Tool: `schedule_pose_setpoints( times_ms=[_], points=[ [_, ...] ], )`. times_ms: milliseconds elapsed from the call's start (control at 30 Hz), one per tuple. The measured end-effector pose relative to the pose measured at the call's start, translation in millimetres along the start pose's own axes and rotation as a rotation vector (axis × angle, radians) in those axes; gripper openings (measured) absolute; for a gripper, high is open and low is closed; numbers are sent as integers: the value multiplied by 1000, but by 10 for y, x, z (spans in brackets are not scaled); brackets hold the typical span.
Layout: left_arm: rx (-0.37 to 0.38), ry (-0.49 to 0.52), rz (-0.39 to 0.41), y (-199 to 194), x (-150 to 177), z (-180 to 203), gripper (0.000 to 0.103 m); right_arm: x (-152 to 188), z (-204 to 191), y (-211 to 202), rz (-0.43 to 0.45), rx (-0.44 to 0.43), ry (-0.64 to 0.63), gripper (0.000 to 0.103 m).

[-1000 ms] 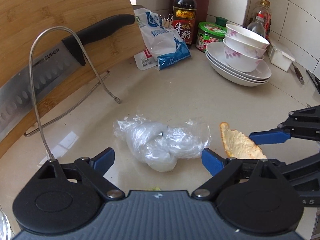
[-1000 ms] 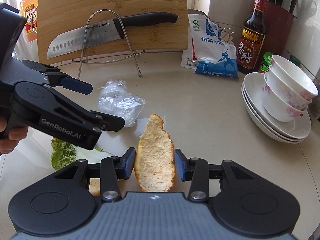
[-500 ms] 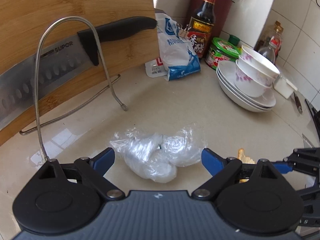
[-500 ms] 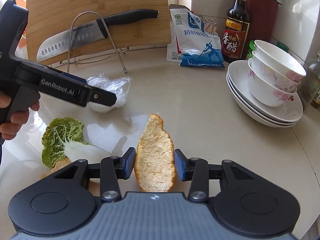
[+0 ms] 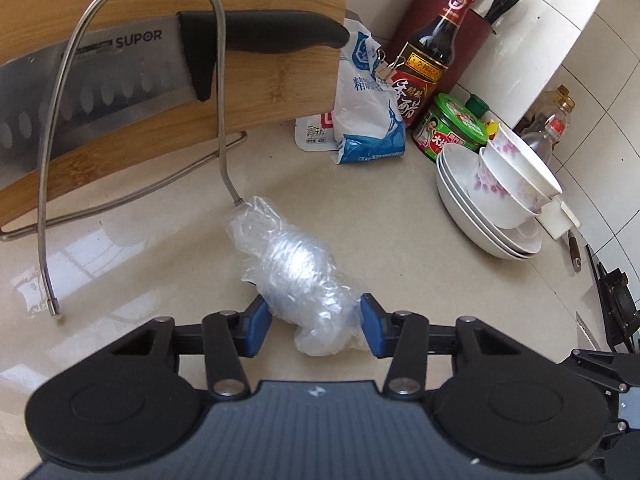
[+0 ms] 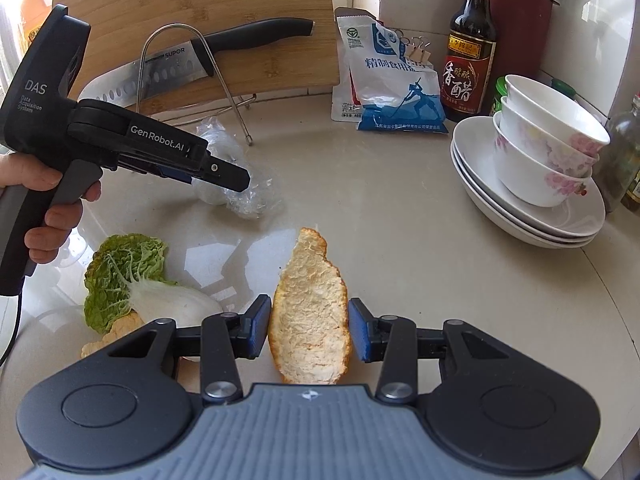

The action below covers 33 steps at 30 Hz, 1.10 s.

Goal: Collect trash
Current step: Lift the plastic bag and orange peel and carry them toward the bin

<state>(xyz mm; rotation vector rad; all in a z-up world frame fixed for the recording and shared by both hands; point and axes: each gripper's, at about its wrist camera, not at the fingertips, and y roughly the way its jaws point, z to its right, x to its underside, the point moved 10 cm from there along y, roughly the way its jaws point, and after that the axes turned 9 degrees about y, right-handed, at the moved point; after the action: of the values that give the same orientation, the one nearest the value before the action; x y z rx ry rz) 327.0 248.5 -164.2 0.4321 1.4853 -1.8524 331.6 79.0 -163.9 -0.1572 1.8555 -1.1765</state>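
Note:
A crumpled clear plastic bag (image 5: 296, 276) lies on the beige counter. My left gripper (image 5: 312, 330) has closed its blue pads on the bag's near end. In the right wrist view the left gripper (image 6: 224, 178) sits over the bag (image 6: 248, 200). My right gripper (image 6: 310, 334) is shut on a piece of orange peel (image 6: 310, 320), white side up, held just above the counter. A cabbage leaf (image 6: 128, 276) lies on the counter to the left of the peel.
A bamboo cutting board (image 5: 140, 8) with a knife (image 5: 120, 68) stands in a wire rack (image 5: 222, 148) at the back left. A salt bag (image 5: 368, 120), vinegar bottle (image 5: 432, 60), green jar (image 5: 452, 128) and stacked bowls on plates (image 5: 504, 192) line the back and right.
My left gripper moved forward and closed on the plastic bag, which was between open fingers before. My right gripper kept hold of the orange peel and drew back a little.

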Motion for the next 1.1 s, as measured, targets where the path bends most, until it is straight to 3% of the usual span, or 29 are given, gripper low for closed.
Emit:
schedule_pose_setpoints(
  times_ms=[467,1100],
  points=[
    [19,169,-47,-379,103,412,41,131,34,-298,11,3,-25,47],
    [148,378,-125,-927,739,1621,41,795,175,-1166,30,12,-11,47]
  ],
)
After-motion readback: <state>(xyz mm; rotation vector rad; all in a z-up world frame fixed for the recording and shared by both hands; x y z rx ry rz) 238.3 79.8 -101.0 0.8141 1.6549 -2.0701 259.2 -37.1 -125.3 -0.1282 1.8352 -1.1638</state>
